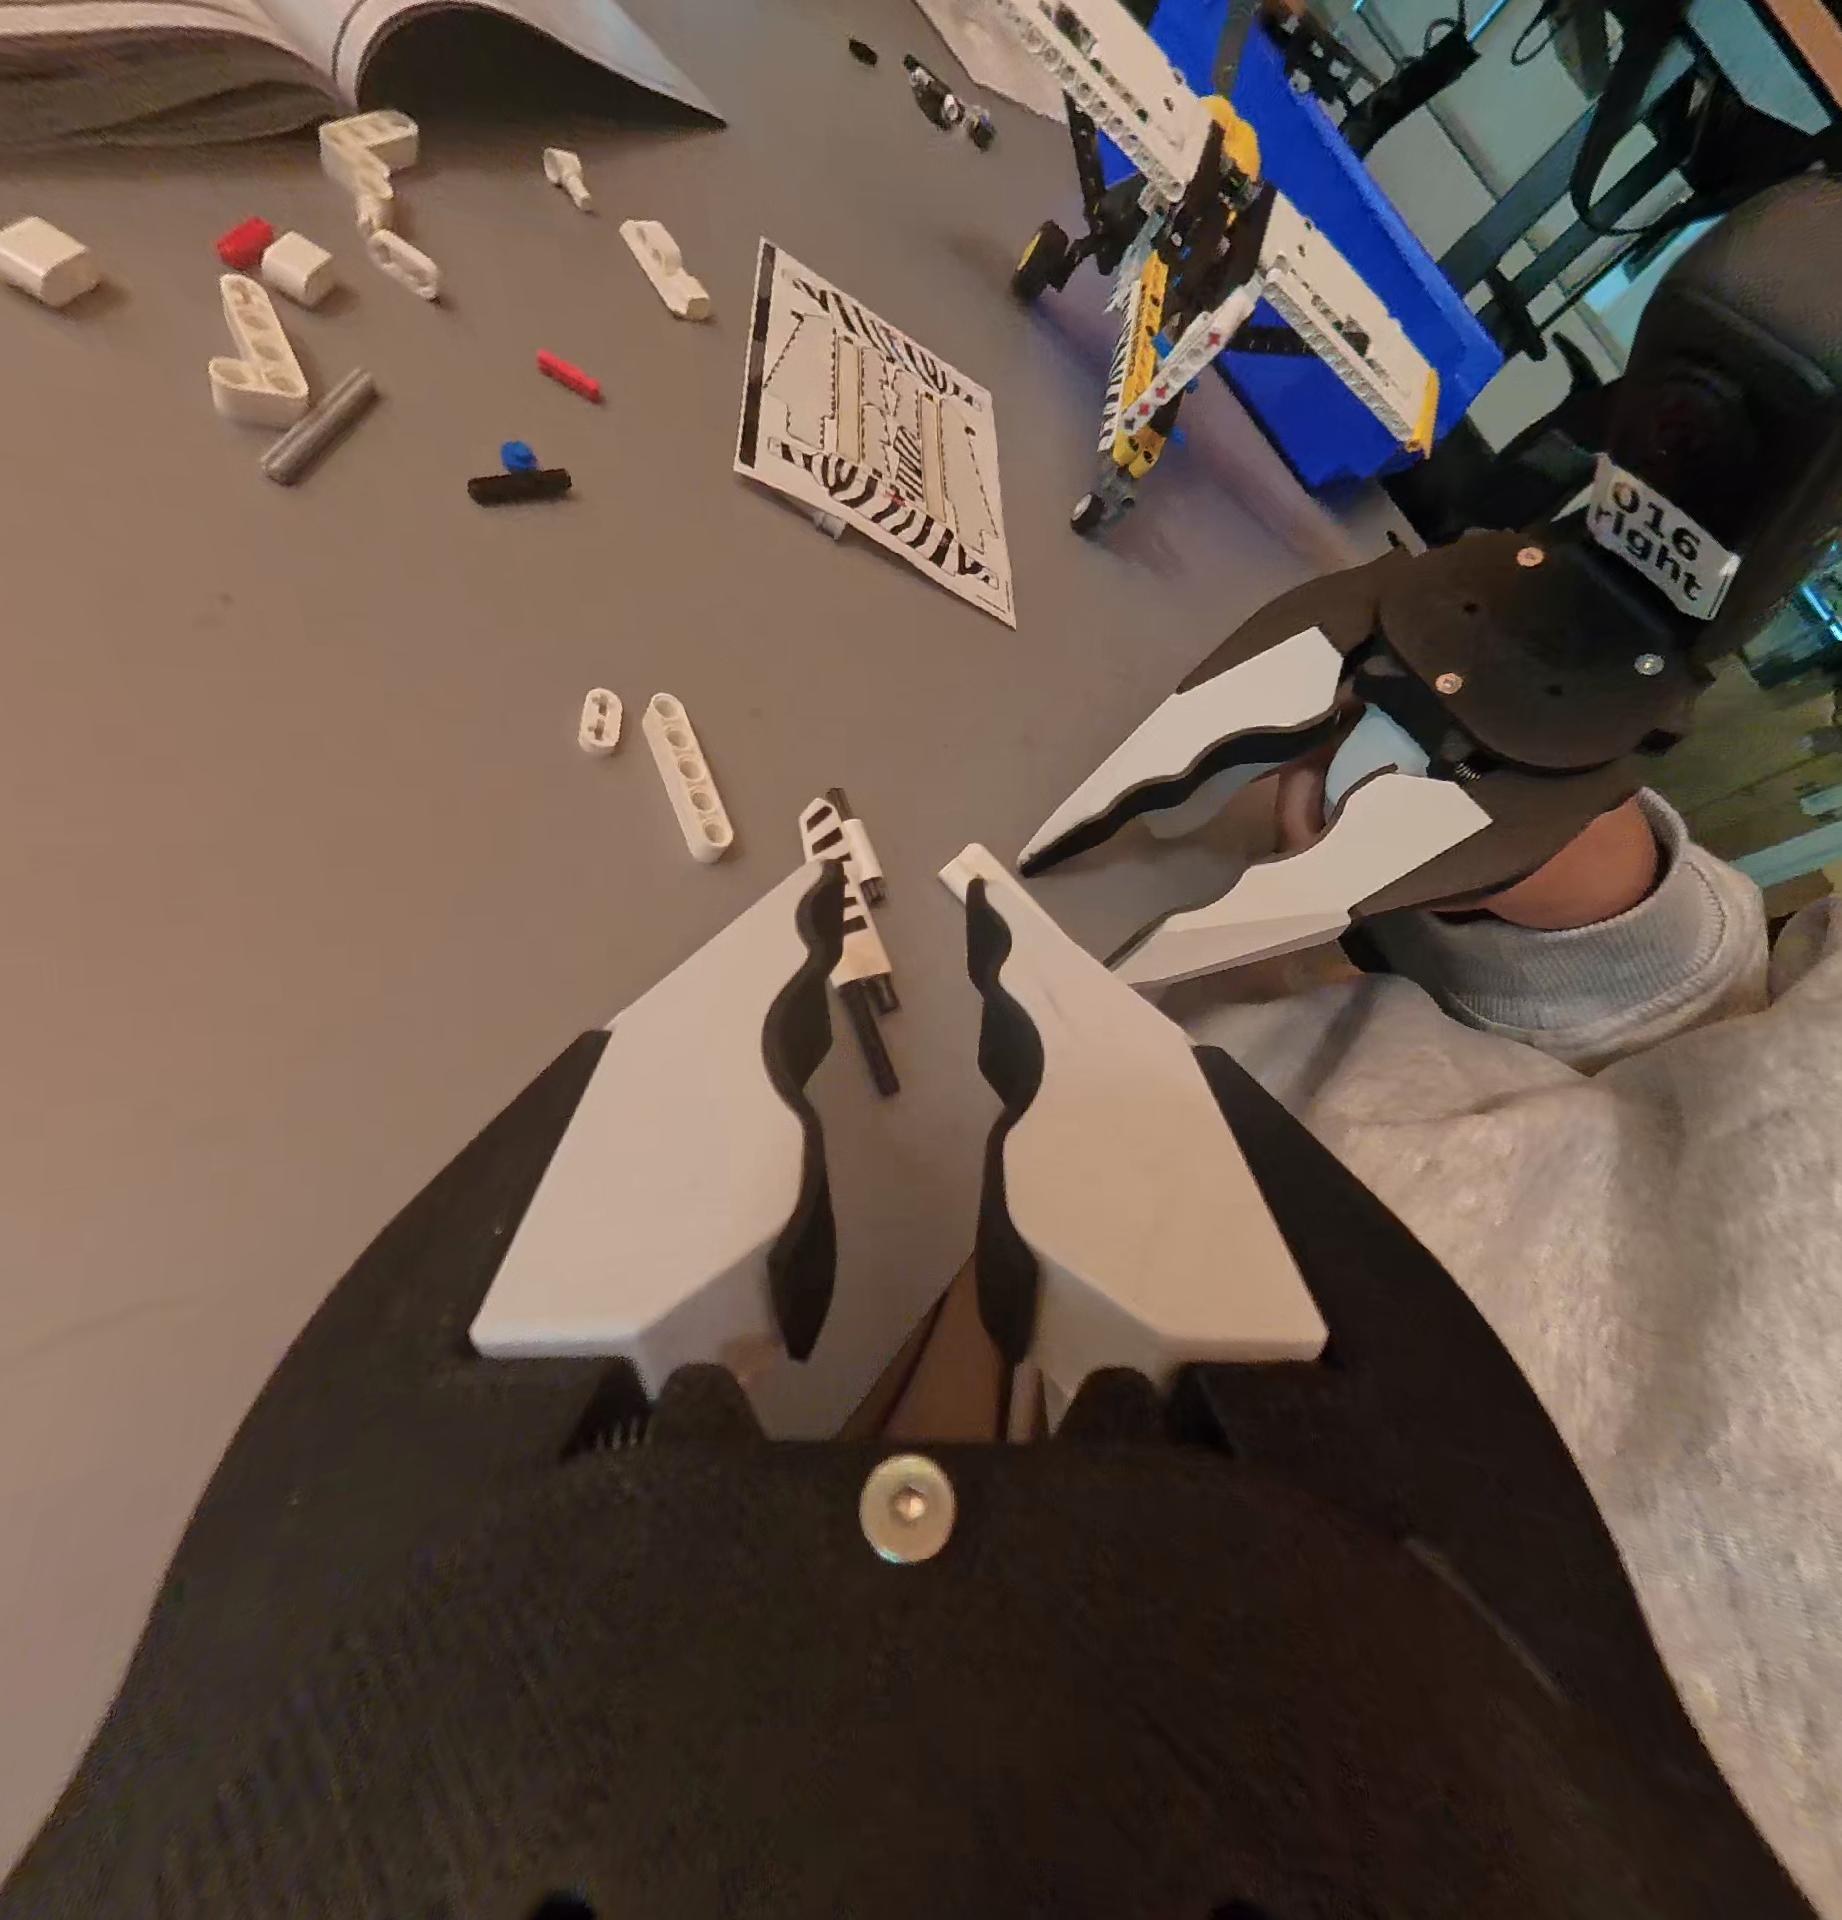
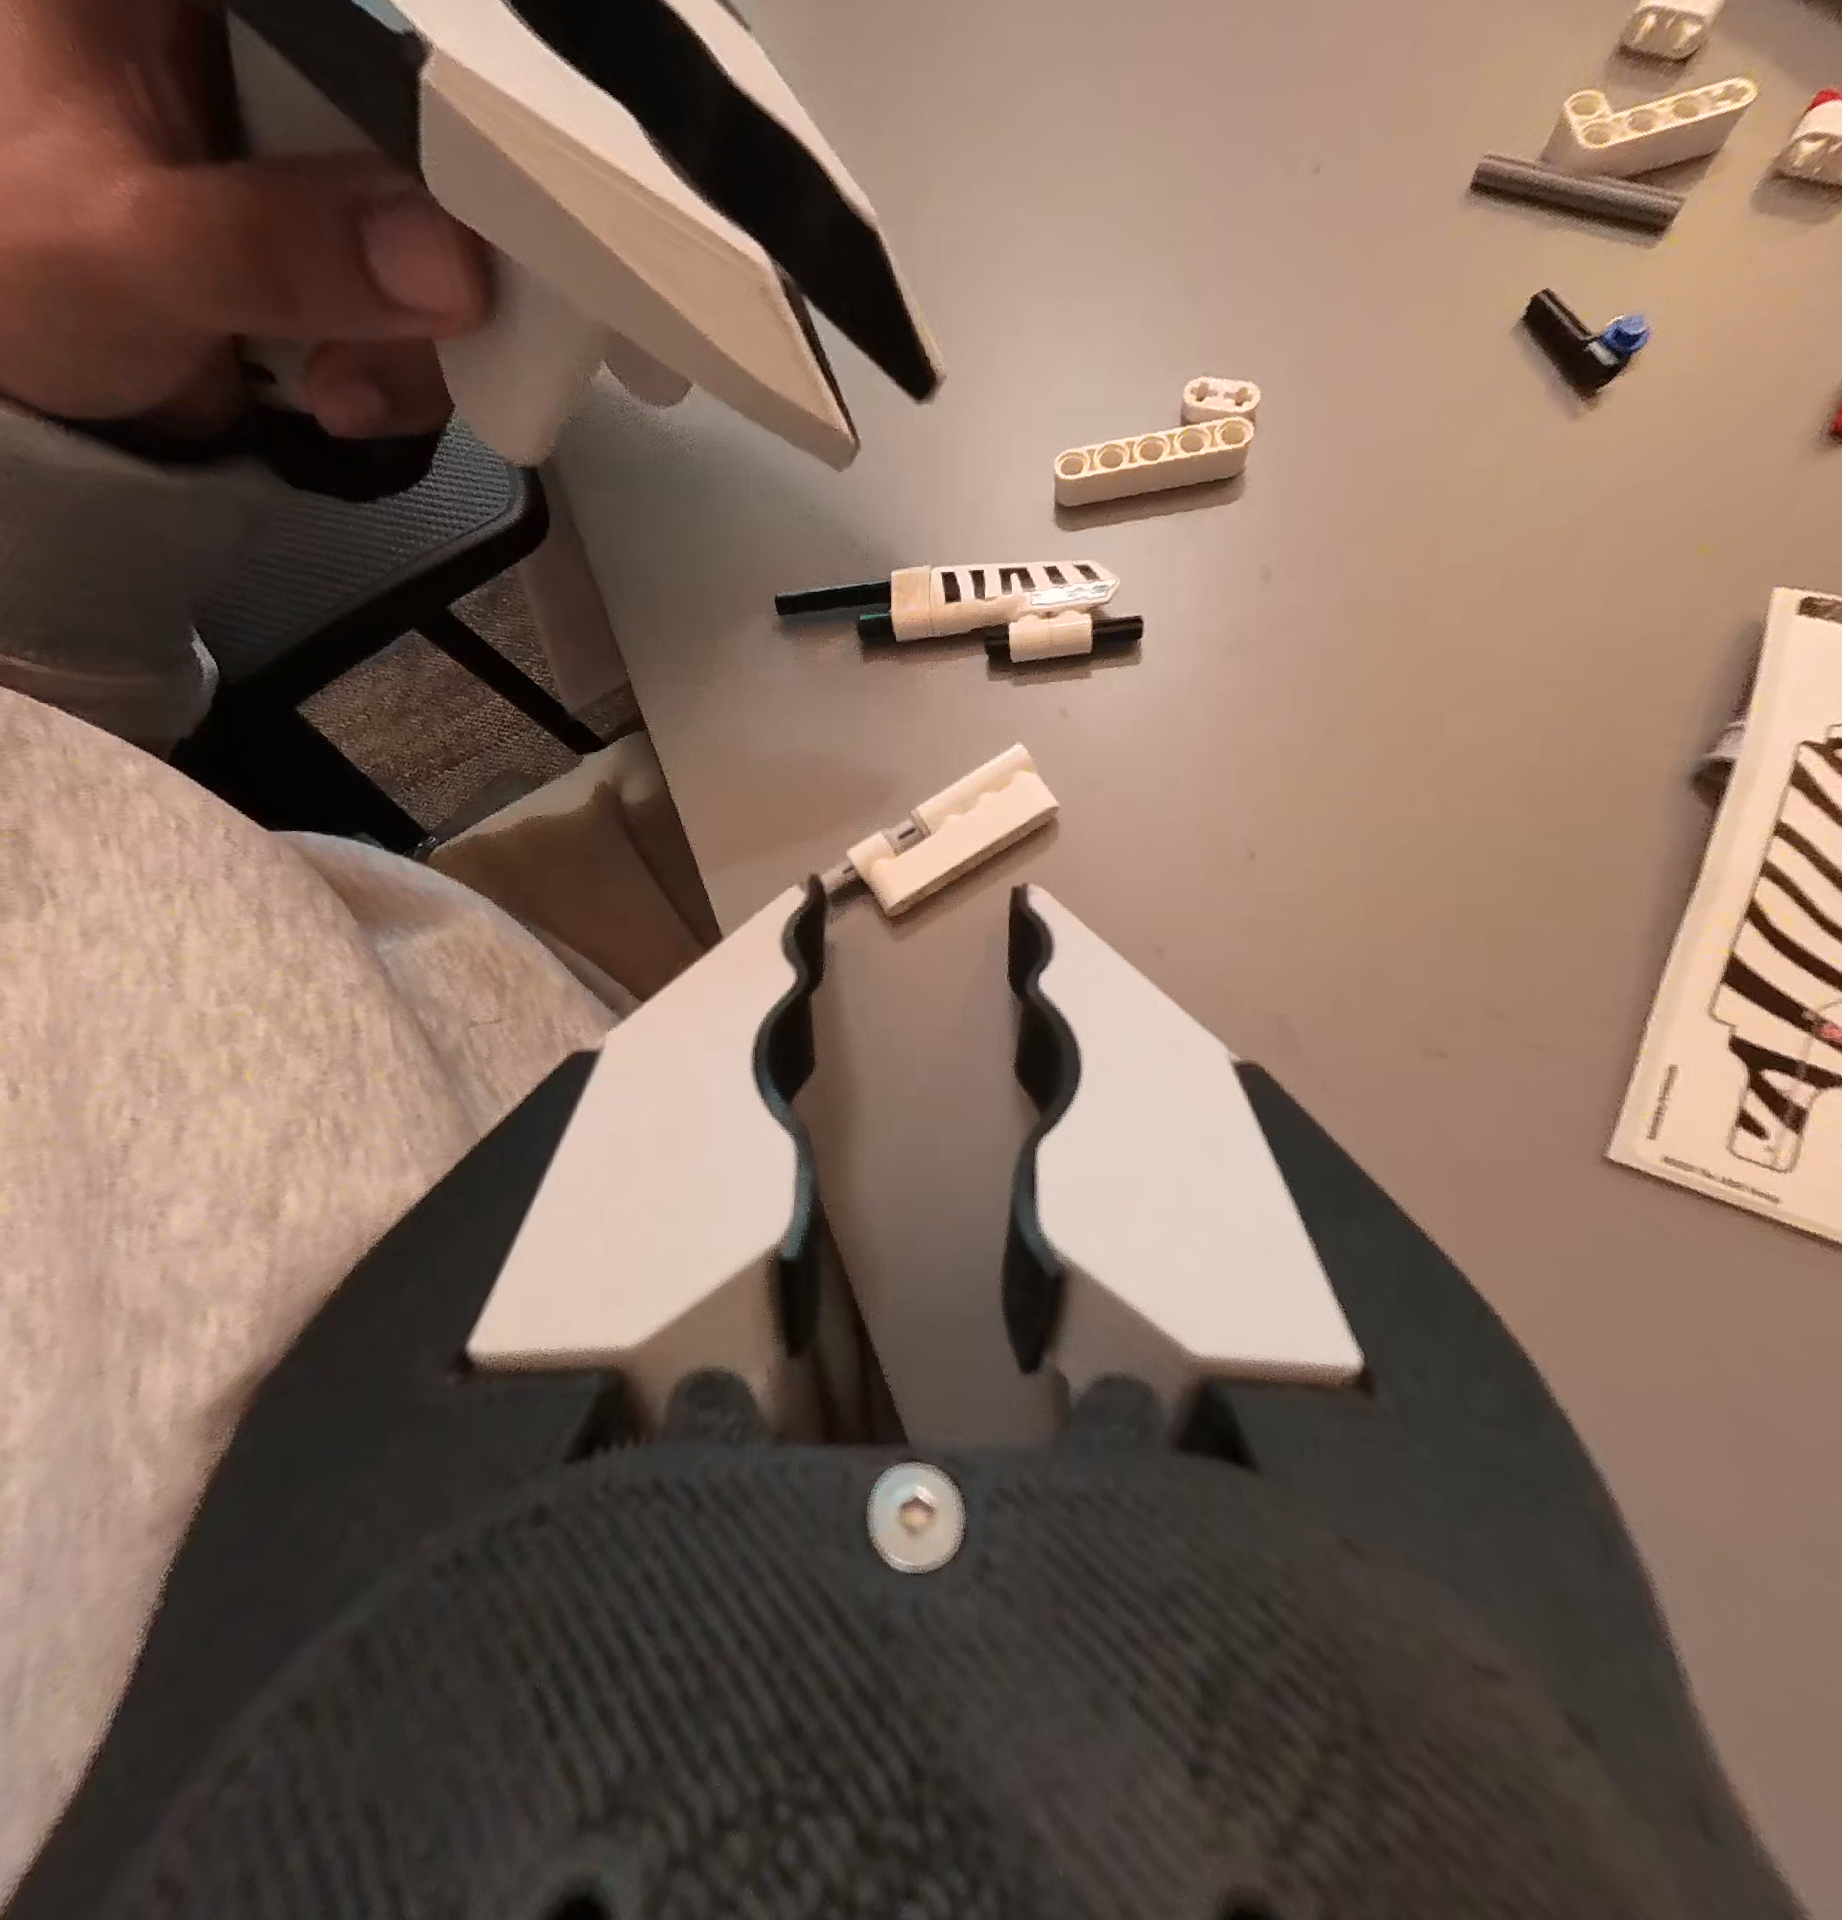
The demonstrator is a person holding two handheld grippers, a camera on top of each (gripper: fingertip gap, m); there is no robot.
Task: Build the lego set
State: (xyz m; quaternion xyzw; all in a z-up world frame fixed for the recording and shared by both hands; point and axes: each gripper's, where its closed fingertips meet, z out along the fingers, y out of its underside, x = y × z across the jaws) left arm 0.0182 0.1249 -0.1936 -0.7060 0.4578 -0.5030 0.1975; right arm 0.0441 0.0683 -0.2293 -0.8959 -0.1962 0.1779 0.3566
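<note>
left gripper (image 1: 896,883) fingers apart, empty | right gripper (image 2: 917,904) fingers apart, empty | straddle the white panel piece (image 2: 958,831) squarely, you clamp its long flat sides

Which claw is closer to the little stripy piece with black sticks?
Left. The left gripper hovers right at the stripy piece, one fingertip overlapping it. The right gripper sits farther off, a plain white piece between.

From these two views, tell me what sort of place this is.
Probably an office or lab workbench: a grey table strewn with loose Lego parts, an open instruction booklet, a blue storage bin and a mesh office chair beside it.
</note>
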